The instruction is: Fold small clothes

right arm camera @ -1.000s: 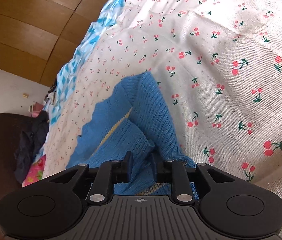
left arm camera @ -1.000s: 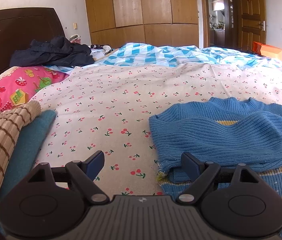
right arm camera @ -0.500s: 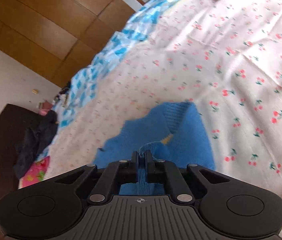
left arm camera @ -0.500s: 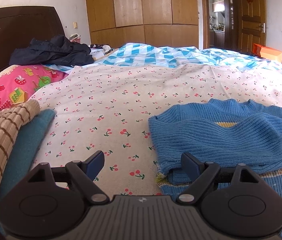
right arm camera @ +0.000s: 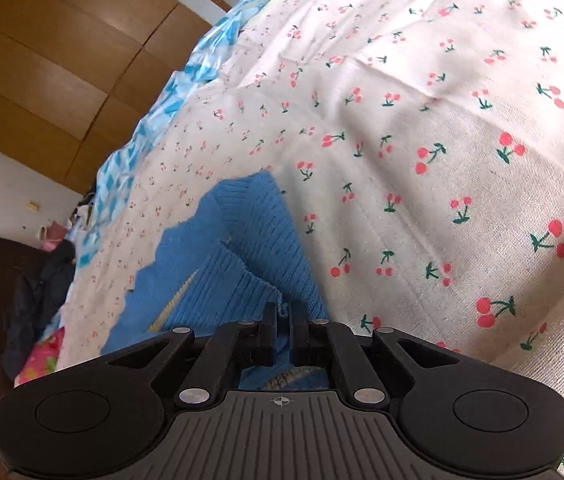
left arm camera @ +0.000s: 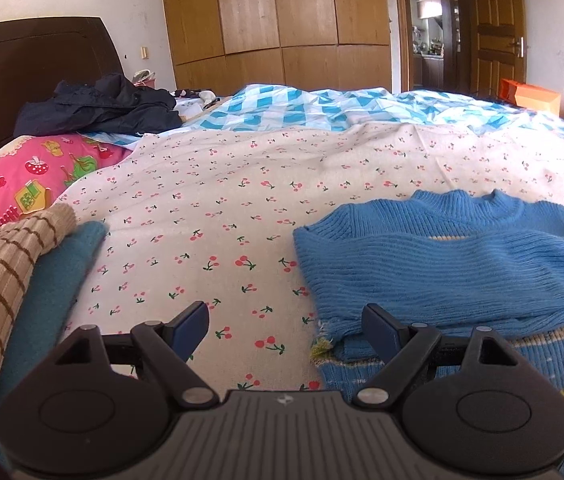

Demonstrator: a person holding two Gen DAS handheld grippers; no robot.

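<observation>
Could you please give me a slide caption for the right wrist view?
Right gripper pinching a fold of the blue sweater over the cherry-print sheet.

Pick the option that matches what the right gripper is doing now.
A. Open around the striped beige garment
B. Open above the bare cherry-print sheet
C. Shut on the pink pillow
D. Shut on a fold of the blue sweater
D: in the right wrist view the right gripper has its fingers pressed close together with blue sweater knit pinched between them.
</observation>
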